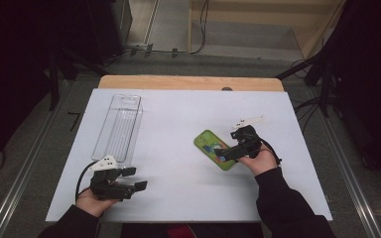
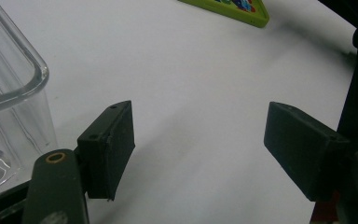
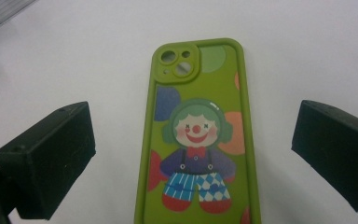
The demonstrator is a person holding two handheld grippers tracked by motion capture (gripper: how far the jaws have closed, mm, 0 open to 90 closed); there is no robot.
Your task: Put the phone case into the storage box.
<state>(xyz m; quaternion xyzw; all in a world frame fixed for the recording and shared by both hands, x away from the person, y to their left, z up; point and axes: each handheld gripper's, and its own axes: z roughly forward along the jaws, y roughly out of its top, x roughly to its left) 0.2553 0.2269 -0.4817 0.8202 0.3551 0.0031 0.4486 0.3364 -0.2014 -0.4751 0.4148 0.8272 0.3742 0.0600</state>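
Note:
A green phone case (image 1: pixel 213 147) with a clown picture lies flat on the white table, right of centre. In the right gripper view the case (image 3: pixel 196 135) runs lengthwise between the two jaws, camera holes at the far end. My right gripper (image 1: pixel 222 152) hovers over the near end of the case, open, with its pads (image 3: pixel 51 158) well clear of both long edges. My left gripper (image 1: pixel 134 178) rests near the front left edge of the table, open with nothing between its pads (image 2: pixel 109 147). A corner of the case (image 2: pixel 242 9) shows far off in the left gripper view.
A clear plastic bin (image 1: pixel 119 126) stands upright at the left of the table, just beyond the left gripper; its rounded corner (image 2: pixel 14 88) is close to the left jaw. The white table top (image 1: pixel 178 114) ends in a wooden strip at the back.

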